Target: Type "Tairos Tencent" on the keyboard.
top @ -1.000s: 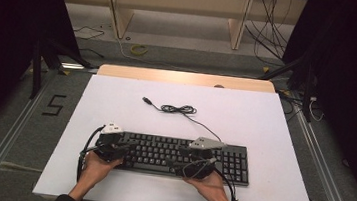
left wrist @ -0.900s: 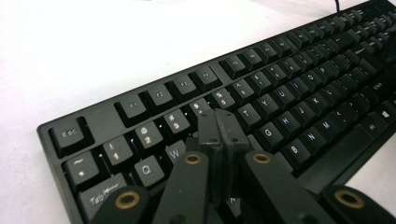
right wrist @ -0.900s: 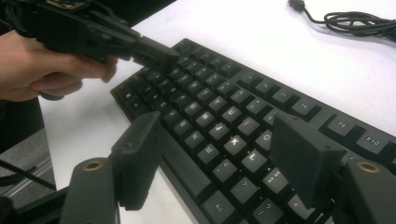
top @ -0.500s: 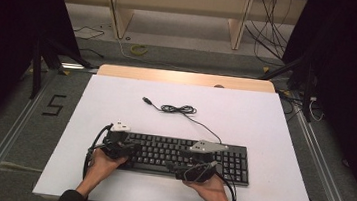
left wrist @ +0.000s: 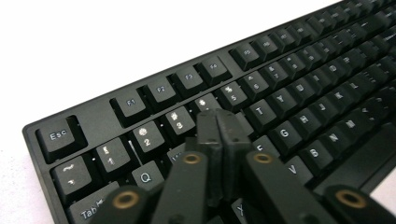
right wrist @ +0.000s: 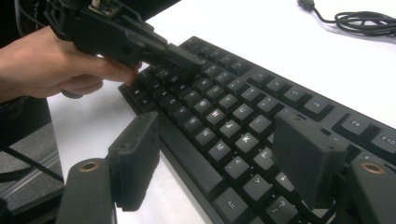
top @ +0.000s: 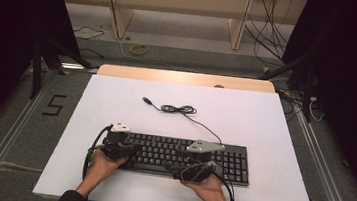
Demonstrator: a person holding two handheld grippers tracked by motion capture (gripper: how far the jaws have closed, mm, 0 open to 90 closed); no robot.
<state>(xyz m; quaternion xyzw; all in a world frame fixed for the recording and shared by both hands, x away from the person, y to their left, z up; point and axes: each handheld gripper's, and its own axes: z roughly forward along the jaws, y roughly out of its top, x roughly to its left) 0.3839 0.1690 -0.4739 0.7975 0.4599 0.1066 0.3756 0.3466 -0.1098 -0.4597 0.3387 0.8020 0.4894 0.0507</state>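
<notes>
A black keyboard [top: 188,156] lies flat near the front of the white table [top: 265,119]. Its thin cable runs to a small coil [top: 178,109] and ends in a USB plug [top: 145,99]. My left gripper [top: 132,149] is shut with nothing between its jaws. In the left gripper view its tips [left wrist: 217,122] rest over the number and letter rows of the keyboard [left wrist: 299,88], near the 4 key. My right gripper [top: 170,166] is open, and its jaws straddle the front edge of the keyboard [right wrist: 224,116] near the right-hand letter keys. The left gripper [right wrist: 189,58] also appears in the right gripper view.
The table's wooden far edge [top: 184,77] borders the floor, where loose cables [top: 274,35] and shelf legs [top: 118,8] stand. Metal rails [top: 6,138] run along both sides of the table. A hand [right wrist: 56,65] holds the left gripper at the keyboard's left end.
My left gripper has slid a little to the right, further over the keyboard's left keys. The right gripper has shifted slightly left along the front edge.
</notes>
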